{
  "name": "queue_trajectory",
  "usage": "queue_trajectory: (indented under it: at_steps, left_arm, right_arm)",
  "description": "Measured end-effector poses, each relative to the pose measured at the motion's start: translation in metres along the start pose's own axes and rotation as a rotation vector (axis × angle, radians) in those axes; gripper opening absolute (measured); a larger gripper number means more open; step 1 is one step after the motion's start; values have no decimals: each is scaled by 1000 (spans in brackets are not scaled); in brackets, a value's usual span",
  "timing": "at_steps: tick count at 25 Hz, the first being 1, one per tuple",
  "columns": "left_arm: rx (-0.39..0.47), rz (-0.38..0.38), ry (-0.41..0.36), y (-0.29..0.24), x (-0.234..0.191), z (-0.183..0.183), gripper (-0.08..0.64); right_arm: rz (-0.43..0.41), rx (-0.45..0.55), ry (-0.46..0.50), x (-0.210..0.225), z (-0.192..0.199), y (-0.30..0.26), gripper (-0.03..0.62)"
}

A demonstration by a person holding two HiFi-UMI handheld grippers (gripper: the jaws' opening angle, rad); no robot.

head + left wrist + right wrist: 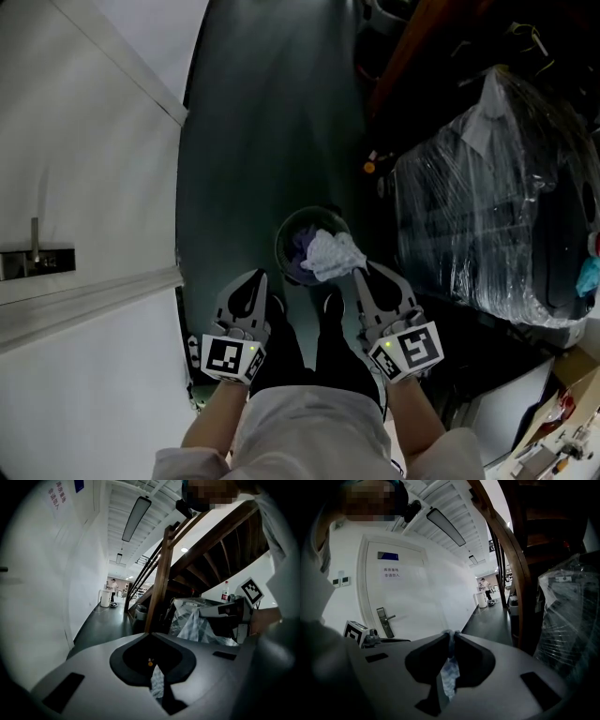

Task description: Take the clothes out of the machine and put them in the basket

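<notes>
Over the basket [282, 246] rim, right tool [360, 273] grips a cloth [333, 255]; left tool [254, 279] clenched beside it; open floor [253, 141] lies ahead.

Corridor of an office-type building, not a home: long hall with white walls, dark floor [262, 141], strip ceiling lights [136, 517], door [408, 602] with a sign and lever lock, wooden staircase [220, 536], plastic-wrapped goods [487, 206] stored beneath.

The right tool [360, 271] holds white cloth [332, 253] above basket [282, 246].
</notes>
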State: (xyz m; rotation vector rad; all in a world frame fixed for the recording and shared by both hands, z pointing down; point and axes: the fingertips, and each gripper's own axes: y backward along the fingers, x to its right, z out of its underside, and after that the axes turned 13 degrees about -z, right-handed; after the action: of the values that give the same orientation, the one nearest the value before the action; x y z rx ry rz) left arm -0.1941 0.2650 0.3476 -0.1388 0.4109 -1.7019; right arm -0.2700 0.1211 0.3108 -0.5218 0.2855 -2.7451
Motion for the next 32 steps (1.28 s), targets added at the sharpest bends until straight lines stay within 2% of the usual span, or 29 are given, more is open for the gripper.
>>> queue_trajectory:
  at_steps: [12, 27, 32]
  left_arm:
    - [-100, -53, 4, -37, -38, 81, 21]
    - [-280, -26, -5, -76, -44, 215, 21]
    - [-314, -2, -8, -86, -45, 250, 21]
  right_arm:
    - [21, -102, -48, 40, 94, -35, 37]
    - [37, -237, -166, 89, 234, -74, 37]
    - [45, -276, -211, 103, 273, -85, 38]
